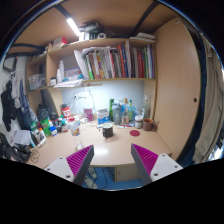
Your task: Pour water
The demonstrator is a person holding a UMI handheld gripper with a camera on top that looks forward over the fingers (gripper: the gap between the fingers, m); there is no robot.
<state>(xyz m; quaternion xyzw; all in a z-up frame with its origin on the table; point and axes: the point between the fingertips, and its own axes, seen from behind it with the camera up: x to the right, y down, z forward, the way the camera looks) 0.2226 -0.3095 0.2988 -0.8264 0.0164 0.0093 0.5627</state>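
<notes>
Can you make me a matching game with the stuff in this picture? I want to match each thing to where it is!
Things:
1. books
2. desk
3. ceiling light
4. gripper

Places:
A. glowing high above the shelf
B. lowest and nearest, fingers open with nothing between them
C. standing in a row on the shelf
D. under the bottles and clutter, just beyond the fingers

Pairs: 1-C, 2-D, 3-A, 4-B

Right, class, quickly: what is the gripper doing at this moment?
Gripper: open, holding nothing, above the desk, short of the bottles.
</notes>
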